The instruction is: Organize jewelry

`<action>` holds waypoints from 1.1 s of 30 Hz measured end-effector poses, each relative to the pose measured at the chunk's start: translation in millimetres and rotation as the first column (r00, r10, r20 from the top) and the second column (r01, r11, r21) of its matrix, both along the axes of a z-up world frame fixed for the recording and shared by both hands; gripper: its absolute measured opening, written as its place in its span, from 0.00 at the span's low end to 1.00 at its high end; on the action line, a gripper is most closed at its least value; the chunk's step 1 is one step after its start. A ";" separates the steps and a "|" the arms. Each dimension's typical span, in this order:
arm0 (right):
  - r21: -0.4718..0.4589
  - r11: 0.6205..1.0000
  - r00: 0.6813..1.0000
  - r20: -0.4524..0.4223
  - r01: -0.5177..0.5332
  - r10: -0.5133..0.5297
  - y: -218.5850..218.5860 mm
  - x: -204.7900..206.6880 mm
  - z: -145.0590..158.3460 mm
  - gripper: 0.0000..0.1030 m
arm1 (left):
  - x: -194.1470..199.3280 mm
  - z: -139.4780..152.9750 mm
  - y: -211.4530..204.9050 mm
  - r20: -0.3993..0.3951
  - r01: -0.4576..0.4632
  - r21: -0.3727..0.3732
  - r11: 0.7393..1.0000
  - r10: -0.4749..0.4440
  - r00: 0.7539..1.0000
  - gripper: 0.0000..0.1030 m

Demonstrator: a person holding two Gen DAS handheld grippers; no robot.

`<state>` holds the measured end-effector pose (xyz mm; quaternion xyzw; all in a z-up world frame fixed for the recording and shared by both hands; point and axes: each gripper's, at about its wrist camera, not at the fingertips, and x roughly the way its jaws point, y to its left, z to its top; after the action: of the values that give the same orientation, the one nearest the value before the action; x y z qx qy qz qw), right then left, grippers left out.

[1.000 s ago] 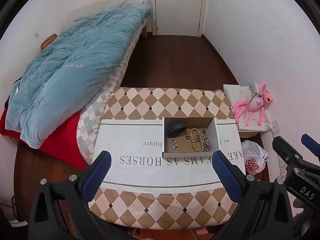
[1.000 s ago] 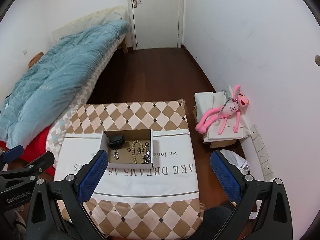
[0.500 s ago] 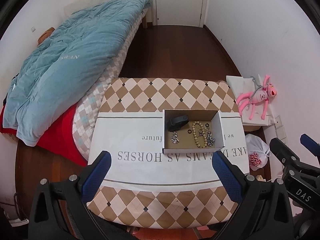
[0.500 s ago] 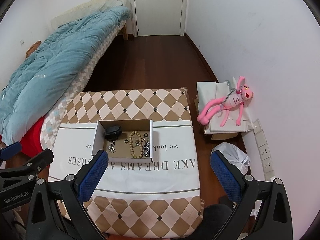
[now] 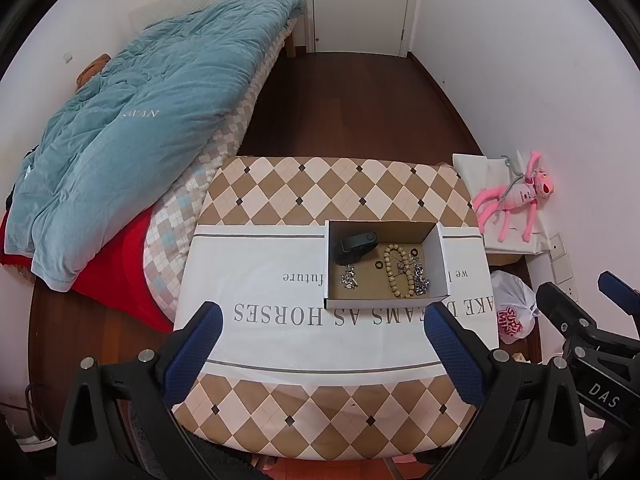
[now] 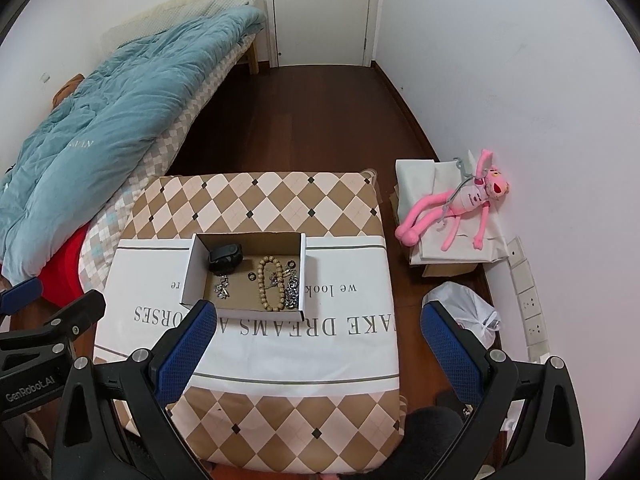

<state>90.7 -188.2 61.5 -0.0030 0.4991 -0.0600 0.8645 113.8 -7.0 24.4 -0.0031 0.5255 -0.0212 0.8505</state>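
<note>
An open cardboard box (image 5: 380, 303) (image 6: 240, 312) stands on the white band of the checkered table (image 5: 320, 184) (image 6: 260, 200). Inside lie a black case (image 5: 358, 246) (image 6: 226, 258), a wooden bead bracelet (image 5: 396, 272) (image 6: 270, 284), a silver chain (image 5: 420, 276) (image 6: 292, 292), a small silver piece (image 5: 349, 276) (image 6: 222, 290) and two dark rings (image 5: 377, 265) (image 6: 252, 277). My left gripper (image 5: 322, 320) hovers open above the table's near half, short of the box. My right gripper (image 6: 318, 316) is open too, just right of the box's front edge. Neither holds anything.
A bed with a blue quilt (image 5: 152, 120) (image 6: 100, 136) flanks the table on the left. To the right, by the wall, are a pink plush toy (image 5: 516, 196) (image 6: 460, 204) on white paper, a white plastic bag (image 5: 512, 308) (image 6: 464, 308) and wall sockets (image 6: 528, 300). Dark wood floor leads to a door (image 6: 320, 8).
Both views have shifted slightly; the table and box now look a little larger and higher in frame. Both grippers stay open and the jewelry has not moved.
</note>
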 end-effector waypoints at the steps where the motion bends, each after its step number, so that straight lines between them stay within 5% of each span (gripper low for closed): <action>1: -0.001 1.000 1.000 -0.001 -0.001 0.001 0.4 0.2 0.1 1.00 | -0.3 0.0 -0.4 0.000 -0.001 0.000 1.000 0.001 1.000 1.00; 33: 0.002 1.000 1.000 -0.007 -0.011 0.011 5.1 -1.1 1.3 1.00 | -3.3 -0.6 2.9 0.003 -0.008 0.006 1.000 0.008 1.000 1.00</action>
<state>89.6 -183.1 62.8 -0.0052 0.5020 -0.0547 0.8631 110.5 -4.1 23.8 -0.0026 0.5243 -0.0163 0.8514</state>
